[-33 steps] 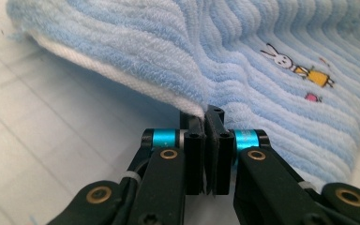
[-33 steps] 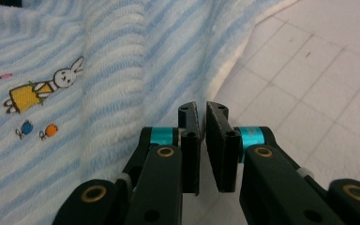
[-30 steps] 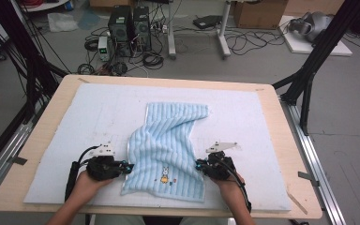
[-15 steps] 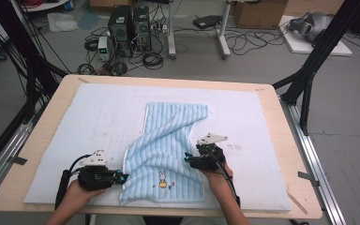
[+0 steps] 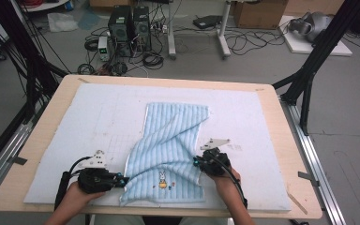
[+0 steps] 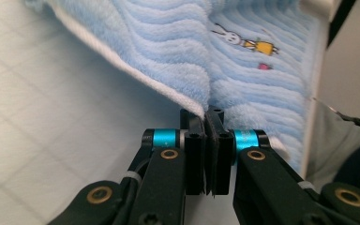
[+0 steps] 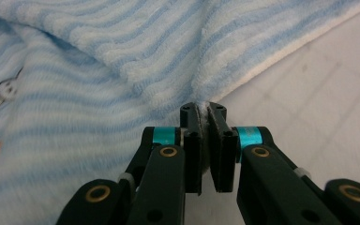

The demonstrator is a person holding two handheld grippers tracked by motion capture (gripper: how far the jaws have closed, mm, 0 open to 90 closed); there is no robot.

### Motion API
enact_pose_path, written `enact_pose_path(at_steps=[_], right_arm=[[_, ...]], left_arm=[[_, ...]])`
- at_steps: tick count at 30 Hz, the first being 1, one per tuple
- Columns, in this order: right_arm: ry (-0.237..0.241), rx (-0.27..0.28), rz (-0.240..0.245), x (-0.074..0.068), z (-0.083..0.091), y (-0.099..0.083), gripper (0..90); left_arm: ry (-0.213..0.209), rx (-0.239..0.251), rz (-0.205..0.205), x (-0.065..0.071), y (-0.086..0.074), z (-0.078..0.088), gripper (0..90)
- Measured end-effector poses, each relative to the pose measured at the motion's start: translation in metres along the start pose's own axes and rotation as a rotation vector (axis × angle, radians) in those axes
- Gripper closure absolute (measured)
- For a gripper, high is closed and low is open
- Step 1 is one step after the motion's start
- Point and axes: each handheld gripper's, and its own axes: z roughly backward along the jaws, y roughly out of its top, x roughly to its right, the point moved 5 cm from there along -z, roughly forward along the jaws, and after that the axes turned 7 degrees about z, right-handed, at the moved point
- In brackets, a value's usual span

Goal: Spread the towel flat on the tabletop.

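Note:
A light blue striped towel (image 5: 173,136) with a small rabbit picture (image 5: 161,177) lies rumpled on the white mat (image 5: 75,122). My left gripper (image 5: 122,179) is at the towel's near left edge, and in the left gripper view the left gripper (image 6: 206,115) is shut on the towel's (image 6: 168,56) white-trimmed hem. At the right edge, my right gripper (image 5: 196,162) has just been closing. In the right gripper view the right gripper (image 7: 203,108) pinches a fold of the towel's (image 7: 122,56) edge between its jaws.
The mat covers most of a wooden table (image 5: 281,122). Black frame legs (image 5: 309,70) stand at both sides. Computers and cables (image 5: 131,28) sit on the floor beyond the far edge.
My right gripper moved left and away from the towel's near right corner to a point higher on its right edge. The left hand drew slightly nearer. The towel's right side is more bunched.

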Motion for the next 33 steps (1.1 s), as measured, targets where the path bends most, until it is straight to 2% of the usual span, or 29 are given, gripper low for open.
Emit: enact_pose_path(at_steps=[6, 8, 9, 10, 11, 14, 15, 18, 21, 24, 28, 30, 33], right_arm=[[0.032, -0.017, -0.011, -0.006, 0.024, -0.024, 84.9], [0.035, -0.019, -0.013, -0.01, 0.029, -0.029, 84.5], [0.033, -0.018, -0.01, -0.01, 0.03, -0.03, 83.0], [0.029, -0.016, -0.013, -0.01, 0.031, -0.031, 79.0], [0.026, -0.004, -0.022, -0.009, 0.033, -0.031, 70.2], [0.003, 0.076, -0.067, -0.003, 0.04, -0.026, 50.8], [-0.022, 0.112, -0.077, 0.001, 0.043, -0.024, 43.4], [-0.048, 0.172, -0.107, 0.008, 0.049, -0.021, 35.4], [-0.067, 0.195, -0.133, 0.016, 0.051, -0.02, 31.4], [-0.077, 0.202, -0.148, 0.022, 0.05, -0.021, 29.4], [-0.083, 0.2, -0.158, 0.032, 0.047, -0.021, 29.0], [-0.086, 0.197, -0.165, 0.037, 0.045, -0.02, 28.9], [-0.087, 0.191, -0.171, 0.043, 0.041, -0.019, 28.9]], left_arm=[[-0.047, -0.018, -0.015, 0.009, -0.001, -0.003, 86.5], [-0.057, -0.012, 0.0, 0.01, 0.0, -0.004, 83.6], [-0.041, 0.001, 0.012, 0.008, 0.001, -0.004, 75.2], [-0.013, 0.015, 0.028, 0.005, 0.004, -0.003, 62.7], [0.008, 0.034, 0.045, 0.002, 0.006, -0.002, 53.2], [0.065, 0.122, 0.09, -0.011, 0.019, 0.007, 42.3], [0.079, 0.145, 0.099, -0.015, 0.024, 0.011, 40.2], [0.127, 0.225, 0.121, -0.032, 0.044, 0.021, 40.4], [0.159, 0.265, 0.141, -0.048, 0.062, 0.024, 39.4], [0.183, 0.291, 0.158, -0.064, 0.08, 0.018, 37.7], [0.223, 0.281, 0.133, -0.084, 0.103, 0.005, 37.3], [0.241, 0.279, 0.134, -0.094, 0.113, -0.003, 37.1], [0.23, 0.266, 0.154, -0.104, 0.125, -0.011, 36.1]])
